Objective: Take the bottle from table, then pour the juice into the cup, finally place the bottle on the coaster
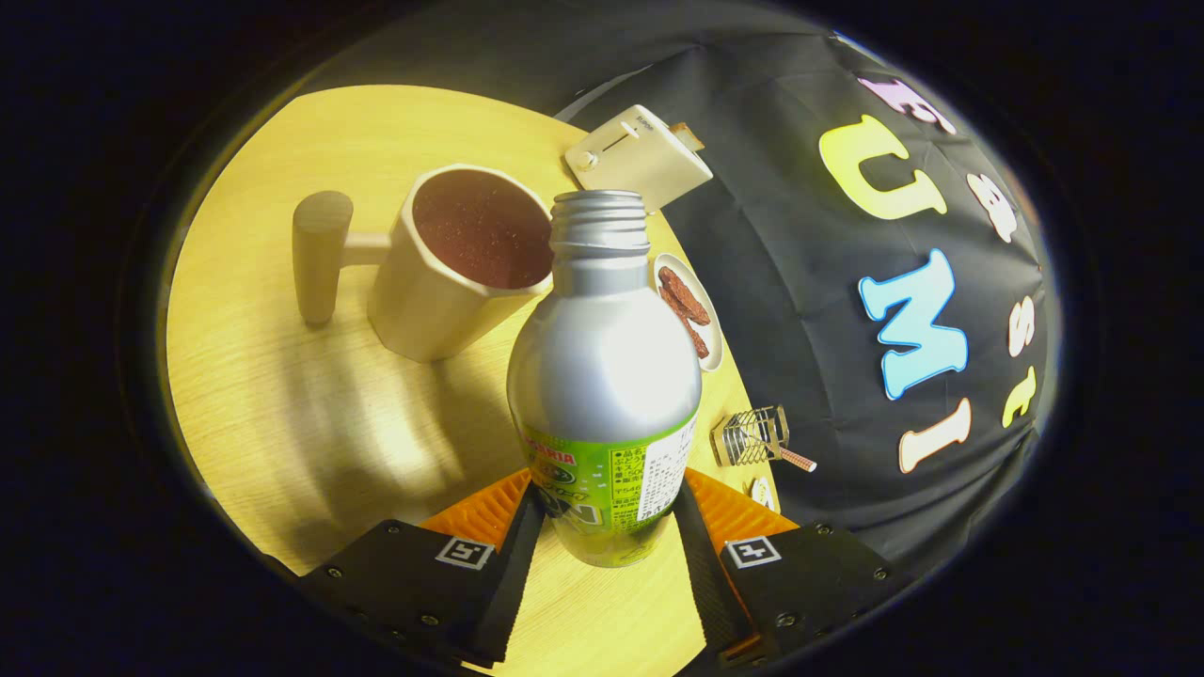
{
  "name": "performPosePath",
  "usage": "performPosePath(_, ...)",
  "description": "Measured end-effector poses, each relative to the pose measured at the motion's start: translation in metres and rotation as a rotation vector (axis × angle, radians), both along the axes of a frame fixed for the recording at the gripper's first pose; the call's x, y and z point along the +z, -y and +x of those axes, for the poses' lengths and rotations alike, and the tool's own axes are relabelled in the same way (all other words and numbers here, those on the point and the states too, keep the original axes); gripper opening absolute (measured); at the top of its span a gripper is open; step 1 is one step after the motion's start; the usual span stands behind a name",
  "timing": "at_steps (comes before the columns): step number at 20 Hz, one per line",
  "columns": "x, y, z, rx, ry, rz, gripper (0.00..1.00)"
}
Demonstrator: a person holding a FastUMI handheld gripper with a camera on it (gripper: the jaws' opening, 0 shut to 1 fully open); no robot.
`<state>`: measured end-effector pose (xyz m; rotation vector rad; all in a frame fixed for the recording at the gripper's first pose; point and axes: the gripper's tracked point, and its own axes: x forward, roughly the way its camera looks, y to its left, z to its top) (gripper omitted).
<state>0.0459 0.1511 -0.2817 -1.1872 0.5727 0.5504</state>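
Bottle (605,376): silver, capless, green label; held between the fingers, lifted and tilted, its open neck just beside the cup's rim.
Fingers (602,512): closed on the bottle's lower body, one pressing each side.
Cup (459,259): pale mug with a peg-like handle, holding dark contents, on the wooden worktop (282,395) beyond the bottle.
Toaster (640,155): white, beyond the cup at the worktop's far edge.
Plate (689,310): small, carrying brown pieces, beside the bottle's shoulder.
Wire holder (750,437): near the worktop's edge.
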Motion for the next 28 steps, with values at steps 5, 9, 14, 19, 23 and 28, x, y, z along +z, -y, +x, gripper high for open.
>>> performPosePath(5,0.002,-0.003,0.003,0.006,-0.012,-0.076,0.75)
performPosePath(9,0.005,0.001,0.001,0.026,-0.001,-0.139,0.75)
performPosePath(14,0.009,0.008,0.002,0.041,0.001,-0.227,0.75)
performPosePath(19,0.015,0.009,0.004,0.066,0.006,-0.306,0.75)
performPosePath(23,0.019,0.01,0.007,0.084,0.009,-0.358,0.75)
performPosePath(28,0.027,0.011,0.01,0.113,0.023,-0.434,0.75)
